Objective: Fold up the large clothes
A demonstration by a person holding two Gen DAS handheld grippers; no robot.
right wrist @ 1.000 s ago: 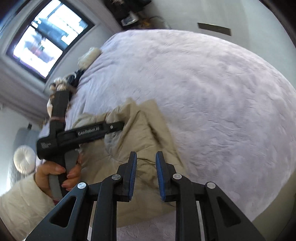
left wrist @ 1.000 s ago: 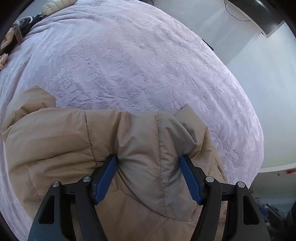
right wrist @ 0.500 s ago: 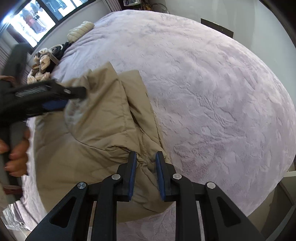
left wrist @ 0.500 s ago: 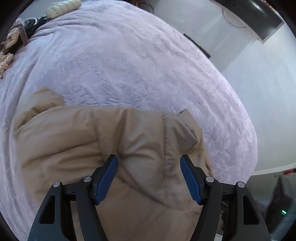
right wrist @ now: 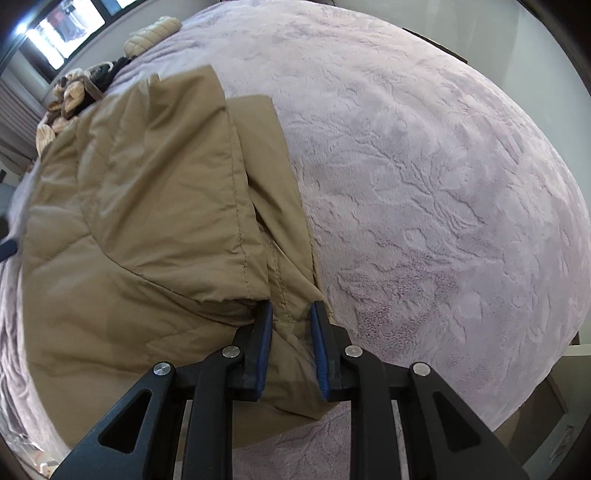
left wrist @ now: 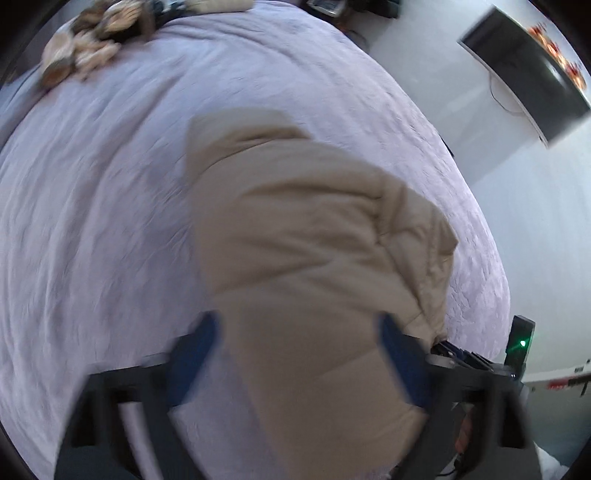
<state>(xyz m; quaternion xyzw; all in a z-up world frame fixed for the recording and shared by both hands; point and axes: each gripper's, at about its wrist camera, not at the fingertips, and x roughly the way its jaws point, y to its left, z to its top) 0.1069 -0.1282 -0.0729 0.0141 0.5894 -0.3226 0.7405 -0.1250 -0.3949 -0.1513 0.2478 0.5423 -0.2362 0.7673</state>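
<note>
Jacket [right wrist: 147,229]: tan quilted cloth, matt w/ slight sheen, stitched seams & soft creases seen; puffy look. Bedspread [right wrist: 424,166]: lilac plush cloth, fuzzy, embossed leaf-like texture, matt. Right gripper [right wrist: 290,314]: black matt plastic arms, silver metal pivot pins, blue rubbery-looking pads [right wrist: 265,354]. Left gripper [left wrist: 299,332]: same black frame & blue pads, blurred, finish not made out. Wall [left wrist: 424,48]: smooth, white, matt. Screen [left wrist: 524,70]: dark, glossy.

This is a home bedroom: a wide bed [right wrist: 424,155] under a plush lilac cover fills the room, a heap of soft things [left wrist: 85,51] sits at its far edge, a window [right wrist: 62,33] behind, a wall-mounted television [left wrist: 524,70] opposite.
</note>
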